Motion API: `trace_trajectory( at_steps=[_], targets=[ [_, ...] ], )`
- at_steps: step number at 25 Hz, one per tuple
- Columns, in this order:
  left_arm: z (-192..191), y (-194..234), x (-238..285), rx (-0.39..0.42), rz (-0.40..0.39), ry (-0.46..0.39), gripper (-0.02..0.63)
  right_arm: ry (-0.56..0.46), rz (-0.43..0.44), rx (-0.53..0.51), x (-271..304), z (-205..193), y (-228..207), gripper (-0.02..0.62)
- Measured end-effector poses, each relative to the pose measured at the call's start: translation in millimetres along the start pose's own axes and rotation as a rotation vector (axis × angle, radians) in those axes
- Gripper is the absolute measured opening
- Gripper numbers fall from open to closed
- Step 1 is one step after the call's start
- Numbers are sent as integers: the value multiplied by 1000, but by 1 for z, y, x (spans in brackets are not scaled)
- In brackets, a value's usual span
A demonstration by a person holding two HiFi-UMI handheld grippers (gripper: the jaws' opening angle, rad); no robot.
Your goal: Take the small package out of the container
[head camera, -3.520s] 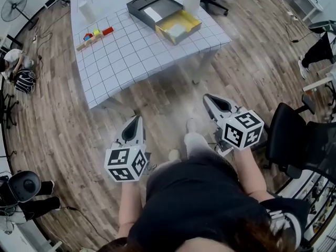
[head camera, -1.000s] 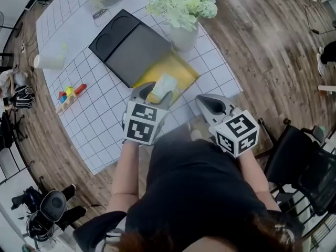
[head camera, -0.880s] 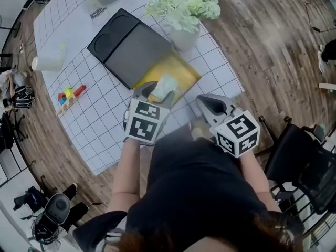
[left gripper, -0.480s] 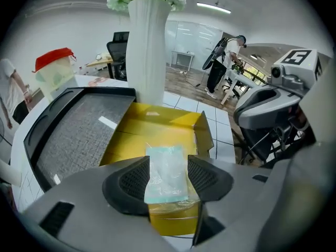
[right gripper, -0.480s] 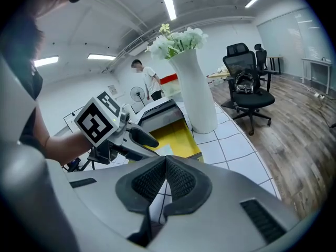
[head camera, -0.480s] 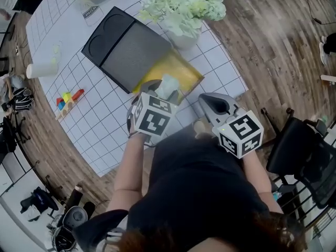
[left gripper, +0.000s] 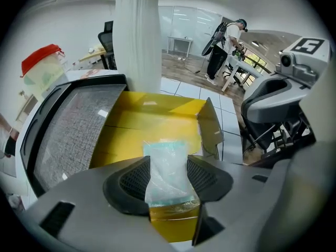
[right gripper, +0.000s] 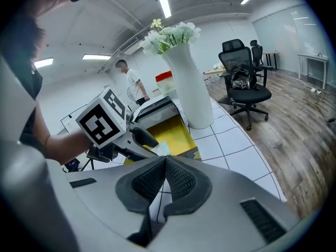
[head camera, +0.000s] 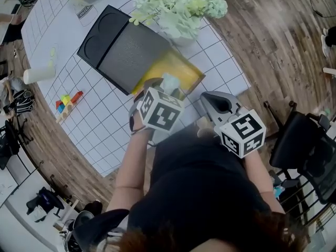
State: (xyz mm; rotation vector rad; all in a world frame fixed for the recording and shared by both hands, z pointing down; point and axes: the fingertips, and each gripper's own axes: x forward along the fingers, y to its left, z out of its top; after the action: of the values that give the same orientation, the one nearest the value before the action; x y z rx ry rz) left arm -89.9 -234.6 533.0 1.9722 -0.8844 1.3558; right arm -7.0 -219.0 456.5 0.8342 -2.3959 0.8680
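Left gripper [left gripper: 169,181] clamps the packet [left gripper: 166,164]: a jaw on each side, packet upright. Packet sits over the near end of the yellow box [left gripper: 152,117]; can't tell if it touches the box floor. Box is open on the gridded table [head camera: 100,125], with a black tray [head camera: 121,49] against its far-left side and a white vase [head camera: 181,30] of flowers just beyond. Right gripper [right gripper: 164,175] has its jaws pressed together with nothing between them, near the table edge, right of the box. Coloured blocks [head camera: 67,100] lie well off to the left.
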Motion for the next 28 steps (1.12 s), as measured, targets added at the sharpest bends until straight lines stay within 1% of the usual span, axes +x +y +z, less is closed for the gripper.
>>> trace_trajectory(
  at_steps=[4,9,12,13,15,18,22,28],
  targets=[
    [-1,4,4,2,18,42,228,6,-1,10,1,-3,-1,14],
    [-1,0,3,14,10,61,211,5,-3,16,-3,-5,-3,14],
    [0,-1,0,18,20,60,165,1,-3,14,-5,-5,-2,14],
    [0,0,0,19,25,60,126,-1,-3,13,-6,-5,-2,14],
    [-1,0,-1,19,30,60,116,-5,-2,10,-7,-5,-1,14],
    [-2,0,-3,18,37,53,101,-8,3,6,-9,-7,0,14],
    [0,1,-10,20,66,29,55,-12,8,-1,-13,-9,3,14],
    [0,-2,-24,6,96,-17,35,-25,17,-21,-22,-8,10,14]
  ],
)
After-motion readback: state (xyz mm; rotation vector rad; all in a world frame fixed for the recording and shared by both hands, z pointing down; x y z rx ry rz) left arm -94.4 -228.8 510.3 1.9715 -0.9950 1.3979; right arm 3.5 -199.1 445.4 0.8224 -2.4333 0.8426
